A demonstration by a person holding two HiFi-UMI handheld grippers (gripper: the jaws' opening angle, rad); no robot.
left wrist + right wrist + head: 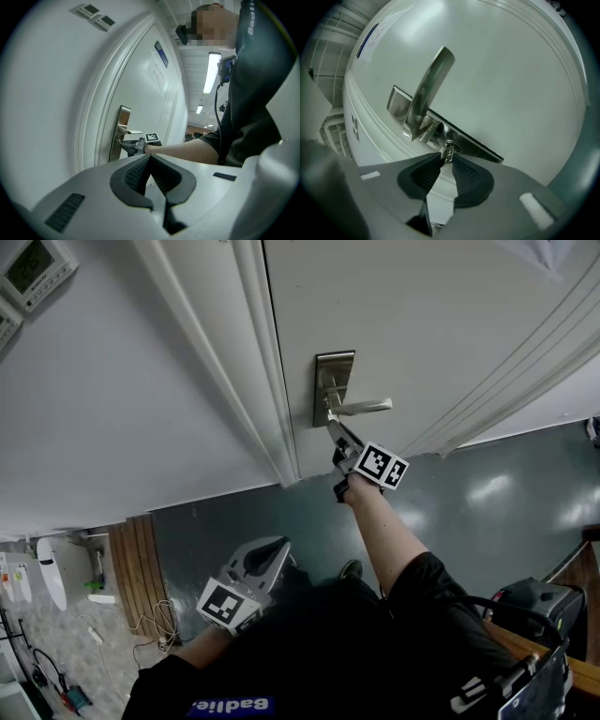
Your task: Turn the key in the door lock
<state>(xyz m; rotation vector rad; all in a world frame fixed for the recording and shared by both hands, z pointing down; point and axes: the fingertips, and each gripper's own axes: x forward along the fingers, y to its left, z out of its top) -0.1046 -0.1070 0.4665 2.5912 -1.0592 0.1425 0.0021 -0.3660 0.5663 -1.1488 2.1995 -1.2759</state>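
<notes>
The key is already in the keyhole of the long metal lock plate. In the right gripper view it sits just below the root of the lever handle, at about 6 o'clock from it, while the plate runs across the door from 10 o'clock to 4 o'clock. The right gripper has its two ribbed pads pinched onto the head of the key, so the grasp is made. In the head view this gripper reaches the plate from about 5 o'clock, at the end of an outstretched arm. I judge the task to be in its middle: inserting and gripping are done. How far the key has been turned cannot be read from the keyhole, so the turn itself, or the rest of it, appears to remain, followed by letting go. The left gripper takes no part. It hangs low at about 7 o'clock in the head view, well apart from the door, with its pads closed together at the tips and nothing between them. By count there is one door, one lever handle, one lock plate, one key and two grippers. Two small control panels are on the wall at 10 o'clock in the head view, one beside the other.
</notes>
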